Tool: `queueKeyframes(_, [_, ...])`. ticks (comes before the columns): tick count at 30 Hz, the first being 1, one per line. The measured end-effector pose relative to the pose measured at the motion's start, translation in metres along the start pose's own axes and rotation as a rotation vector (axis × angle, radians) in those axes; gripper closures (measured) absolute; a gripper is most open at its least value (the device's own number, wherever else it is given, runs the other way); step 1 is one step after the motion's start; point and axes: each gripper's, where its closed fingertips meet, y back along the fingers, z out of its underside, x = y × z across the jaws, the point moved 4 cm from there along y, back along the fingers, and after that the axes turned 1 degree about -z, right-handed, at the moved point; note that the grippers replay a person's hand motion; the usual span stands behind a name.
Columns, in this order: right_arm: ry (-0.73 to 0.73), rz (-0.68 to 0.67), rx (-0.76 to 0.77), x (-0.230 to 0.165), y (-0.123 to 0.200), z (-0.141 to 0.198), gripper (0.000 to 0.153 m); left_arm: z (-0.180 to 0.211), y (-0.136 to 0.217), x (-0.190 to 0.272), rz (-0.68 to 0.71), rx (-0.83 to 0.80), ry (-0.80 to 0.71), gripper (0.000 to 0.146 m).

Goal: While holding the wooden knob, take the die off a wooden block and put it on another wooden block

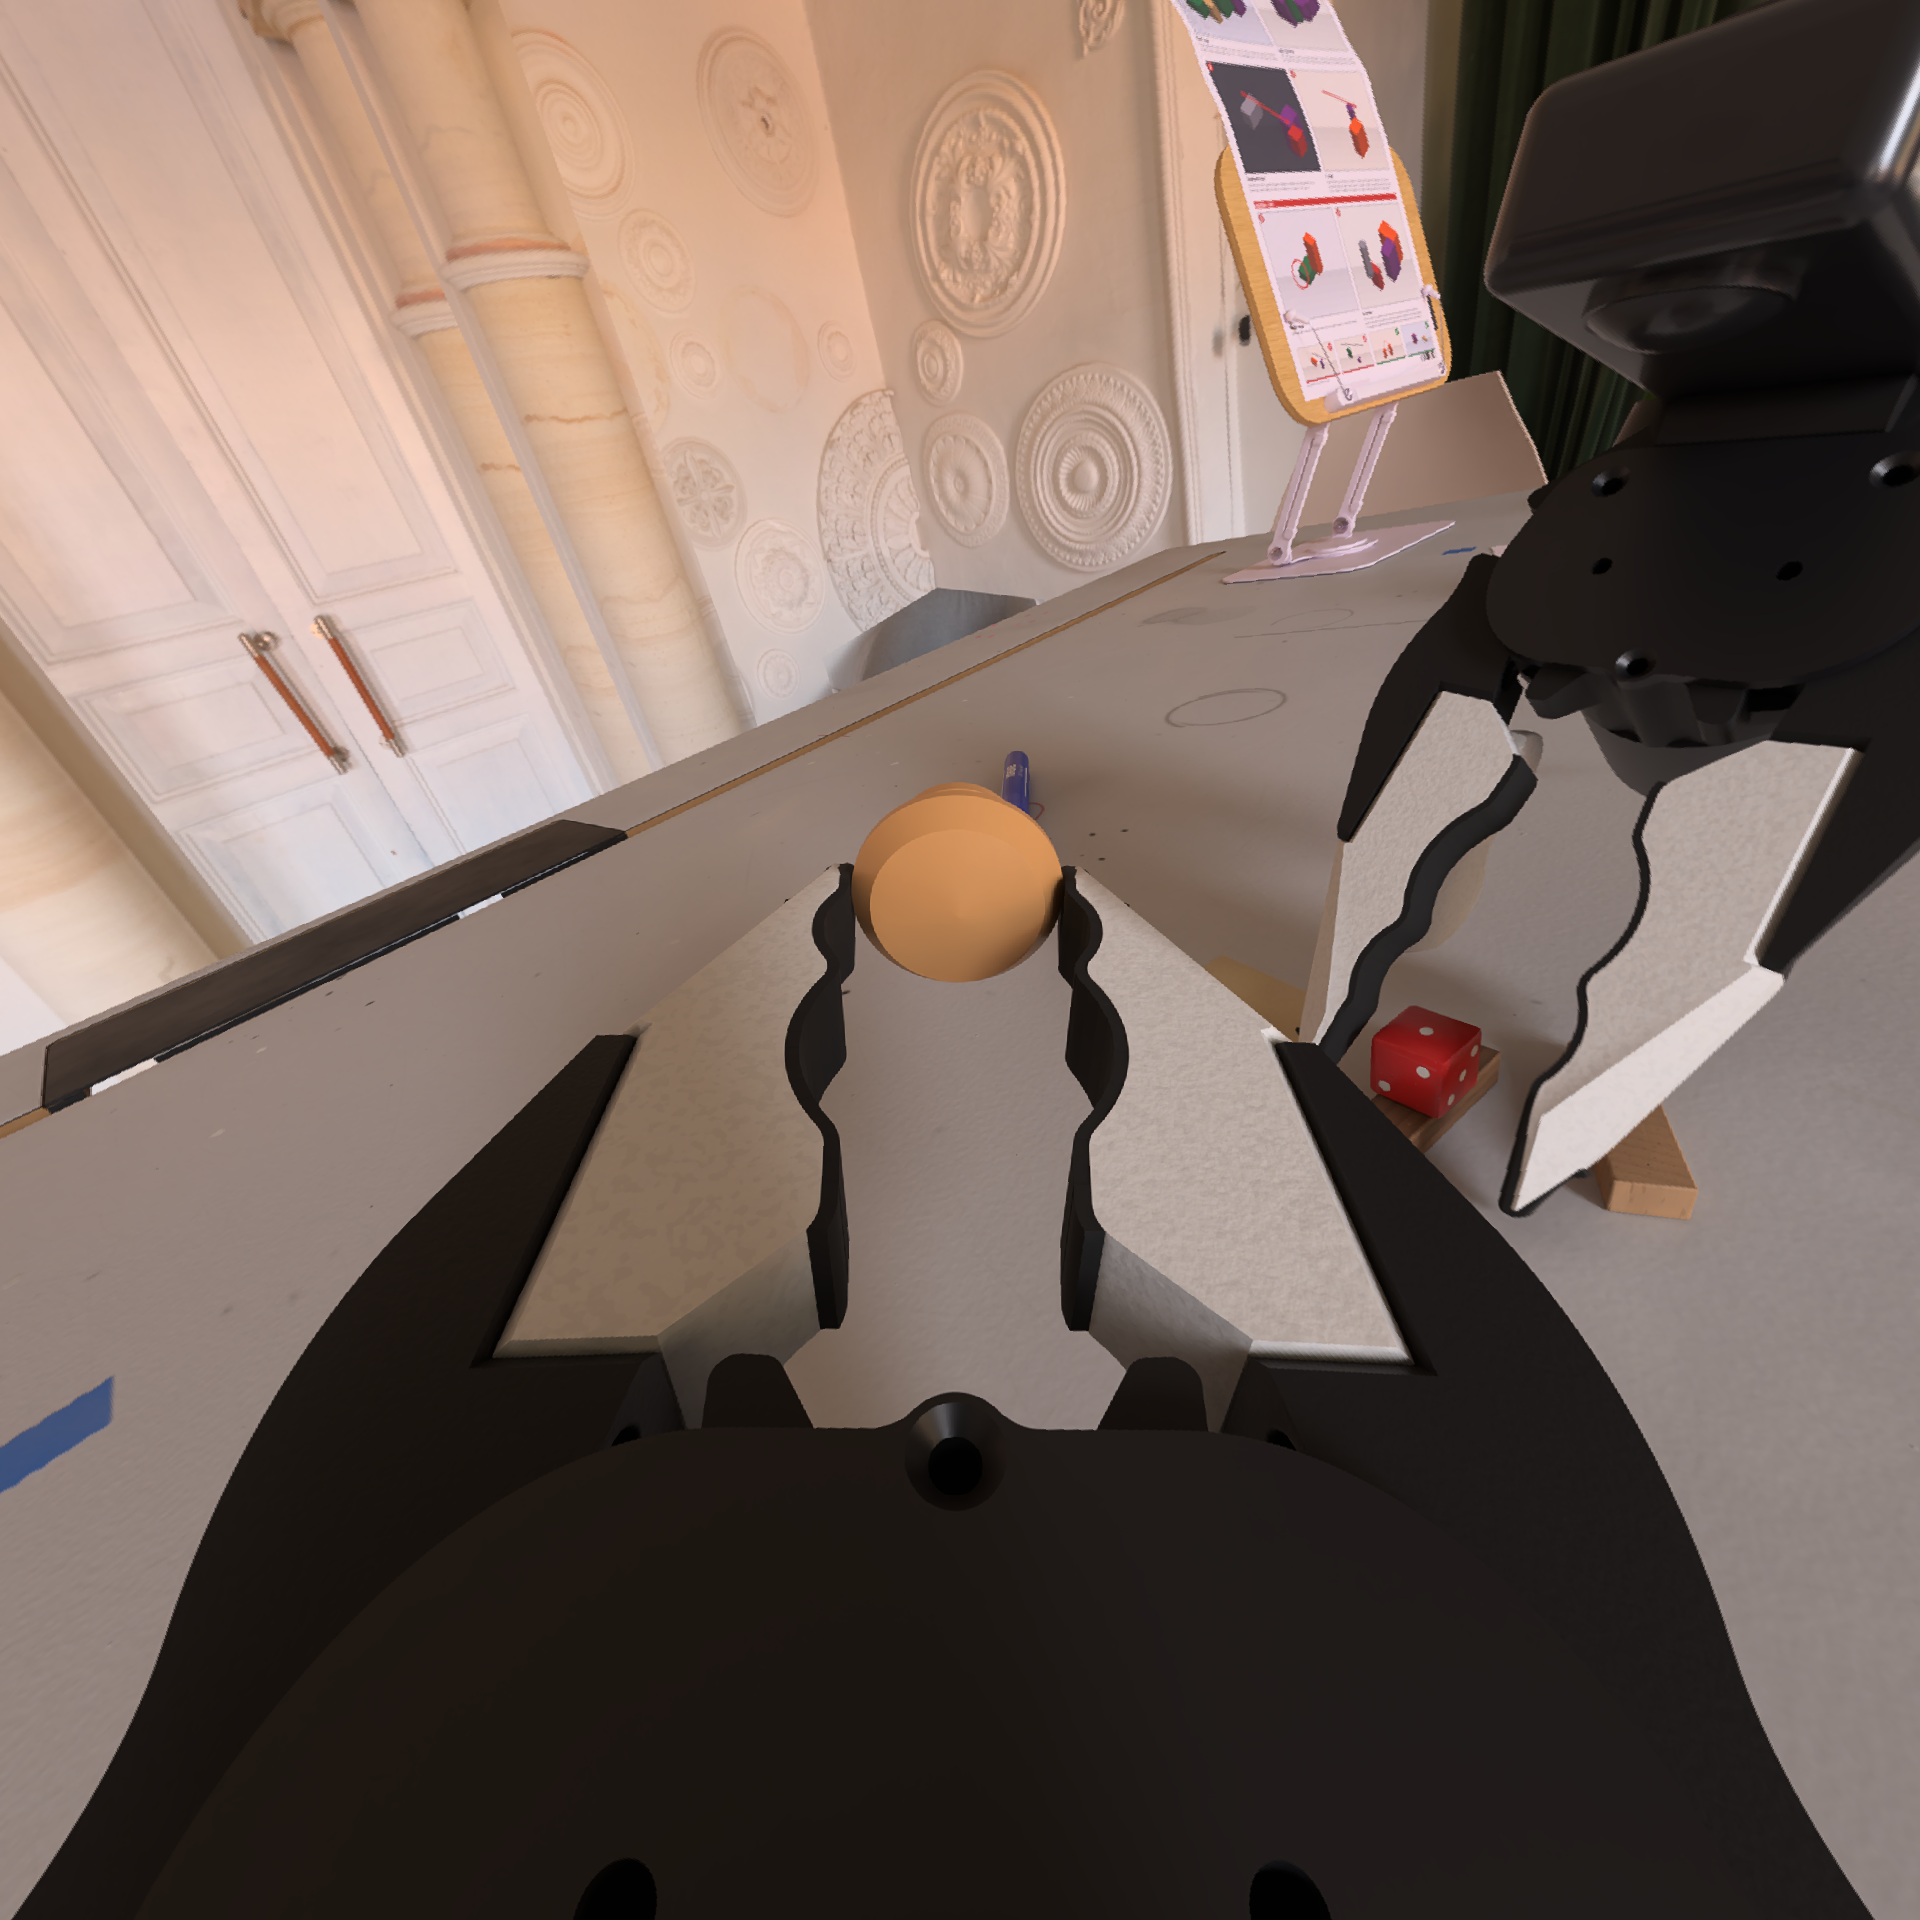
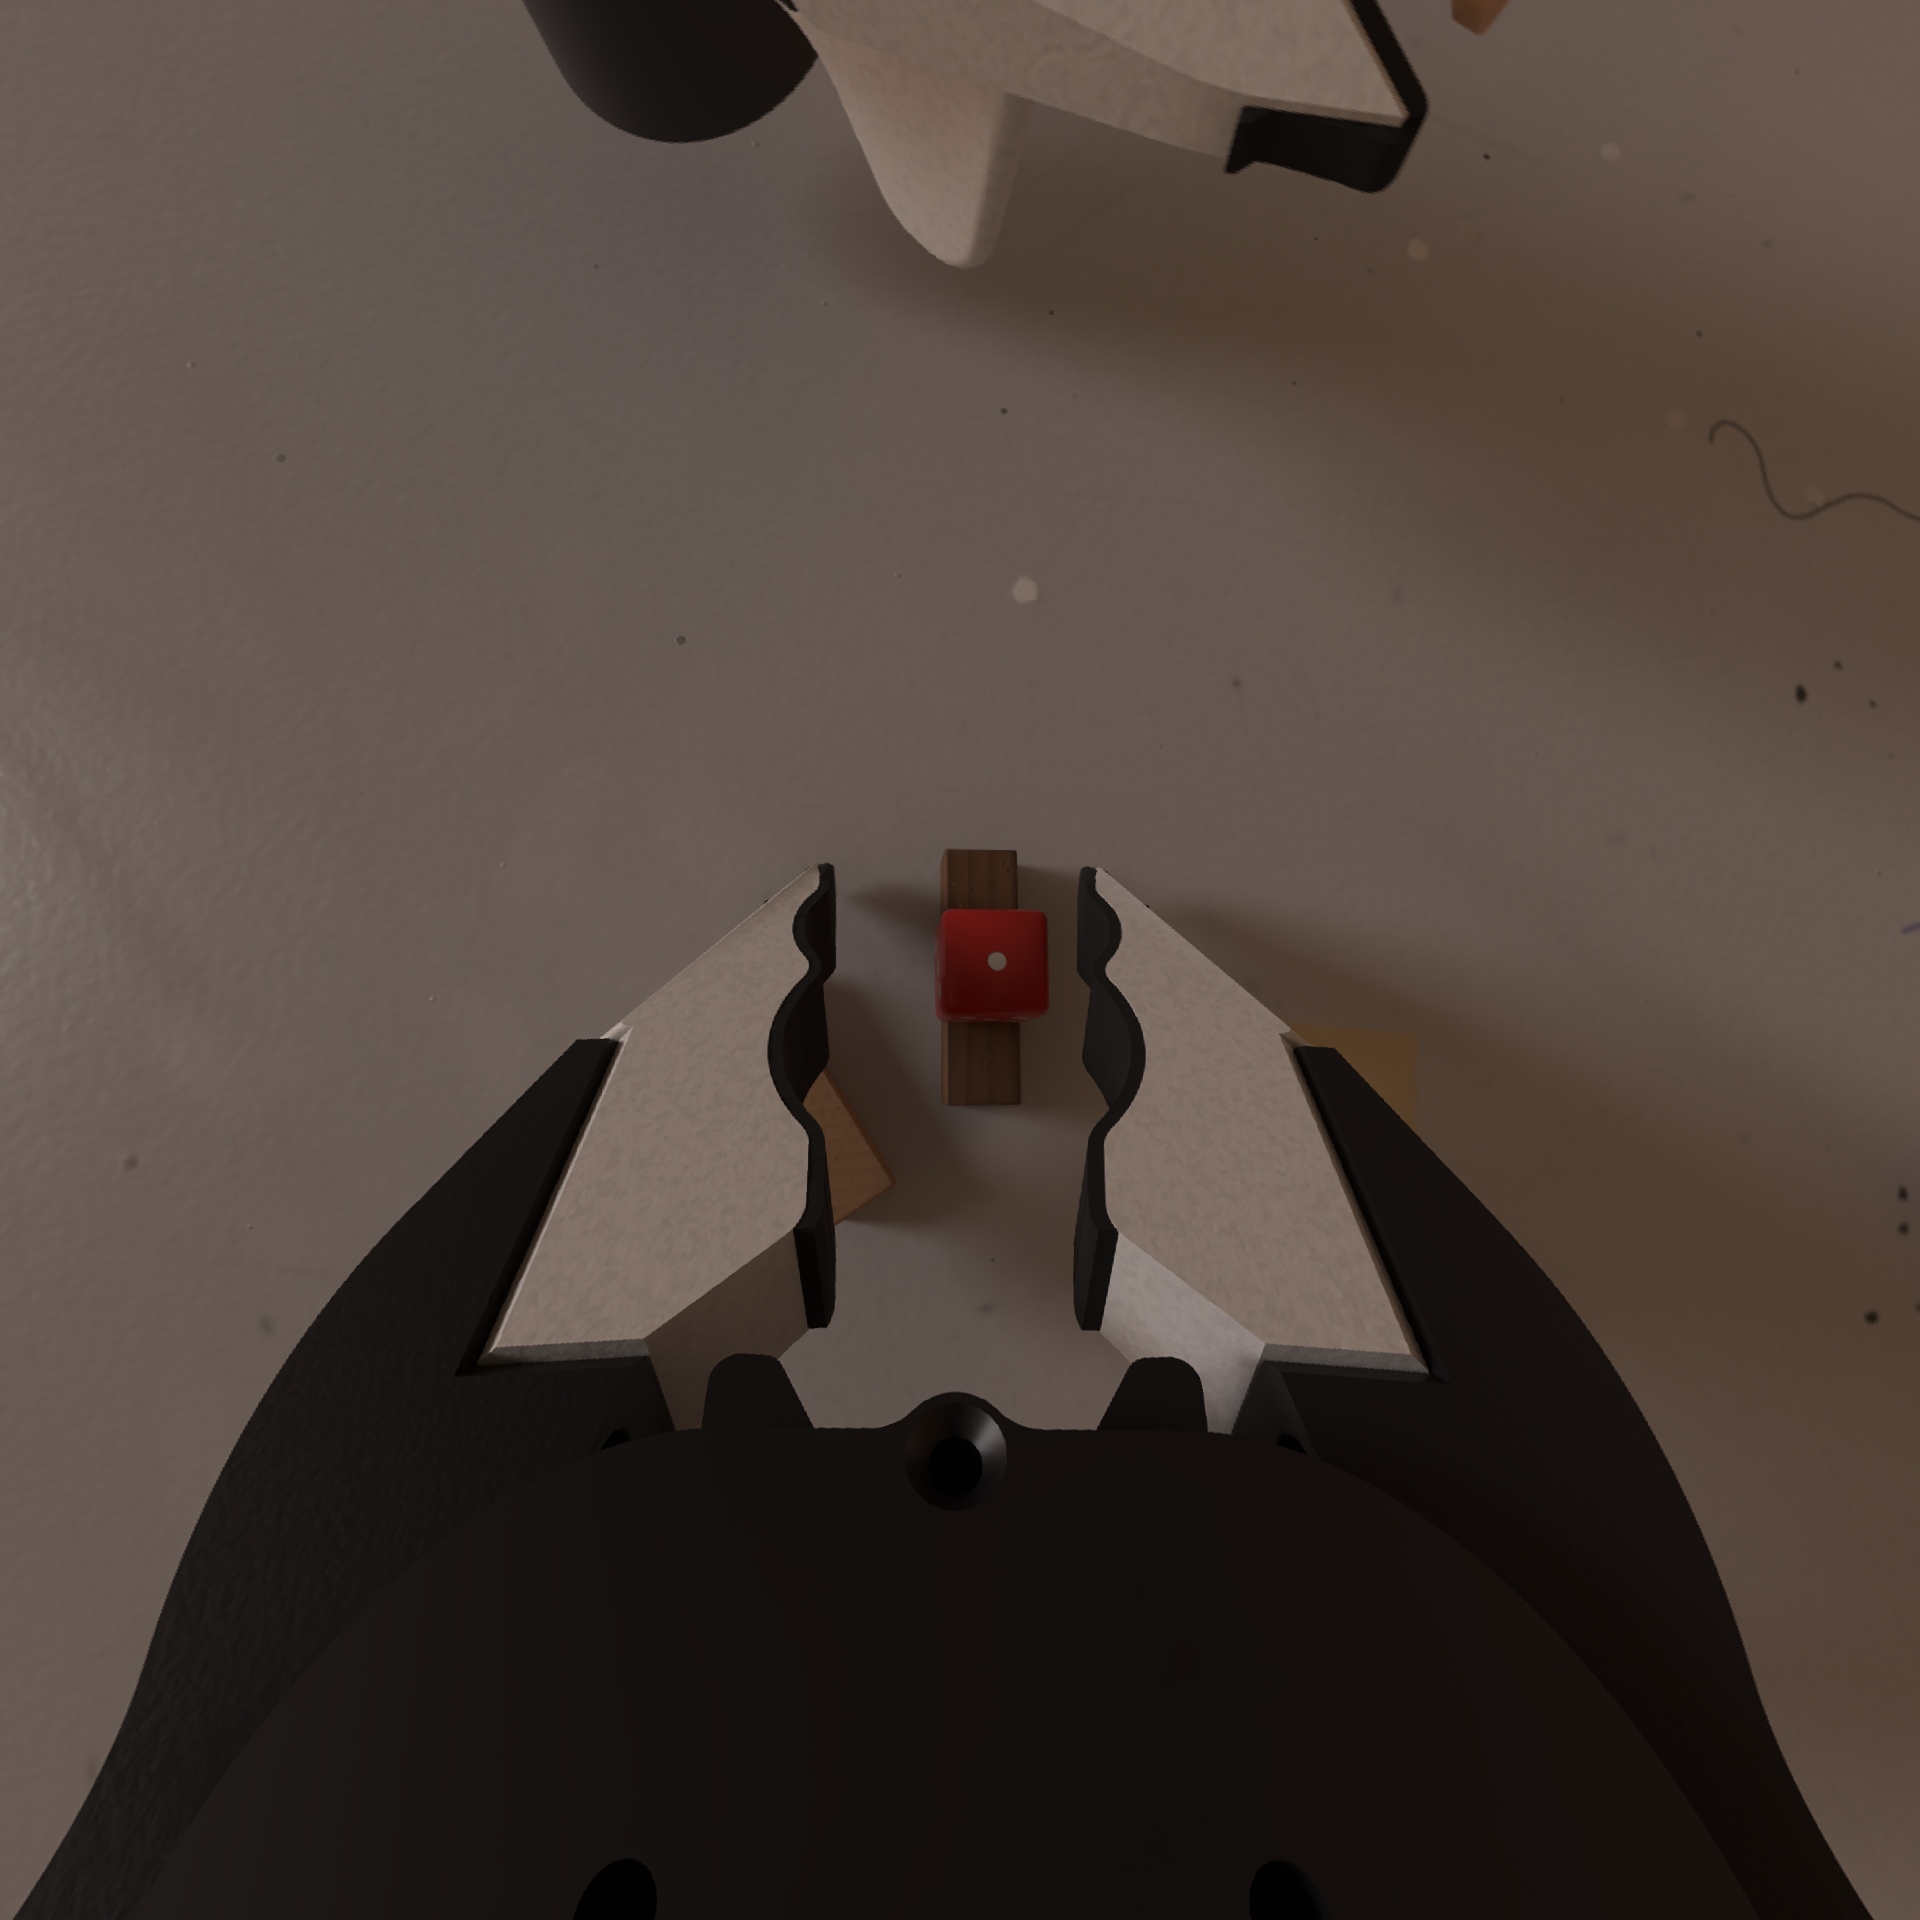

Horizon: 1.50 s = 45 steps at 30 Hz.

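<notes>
My left gripper [image 1: 956,883] is shut on the round tan wooden knob [image 1: 956,894], held above the grey table [image 1: 312,1195]. The red die [image 2: 990,964] sits on a dark wooden block [image 2: 980,1065]. My right gripper [image 2: 956,883] is open, pointing straight down, with a finger on either side of the die and apart from it. In the left wrist view the right gripper [image 1: 1423,1122] hangs over the die [image 1: 1423,1058] and its dark block [image 1: 1439,1120]. A light wooden block [image 1: 1647,1174] lies beside it and shows partly under my right gripper's left finger [image 2: 857,1153].
Another tan block [image 2: 1371,1070] peeks out past my right gripper's right finger. A board on a white stand [image 1: 1330,312] stands at the table's far edge. A small blue object [image 1: 1016,777] lies behind the knob. Blue tape [image 1: 57,1429] marks the table at left.
</notes>
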Motion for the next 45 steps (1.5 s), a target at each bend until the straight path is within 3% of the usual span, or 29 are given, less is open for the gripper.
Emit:
queueKeyframes(12, [-0.049,-0.064,-0.035,0.001,-0.002,0.000,0.126,0.000,0.000,0.001,0.003,-0.001,-0.004,0.107])
queueKeyframes(18, [-0.004,-0.048,-0.012,0.008,0.028,0.011,0.133,-0.002,0.000,0.013,0.098,-0.015,0.015,0.107])
queueKeyframes(21, [0.073,-0.107,0.037,0.001,0.045,0.018,0.133,-0.005,-0.002,0.033,0.263,-0.069,0.017,0.107])
queueKeyframes(27, [0.292,-0.238,0.009,-0.021,0.043,0.021,0.133,-0.009,-0.002,0.054,0.385,-0.078,0.075,0.107])
queueKeyframes(45, [0.468,-0.356,-0.136,-0.021,0.030,0.016,0.133,-0.001,-0.002,0.062,0.467,-0.124,0.120,0.107])
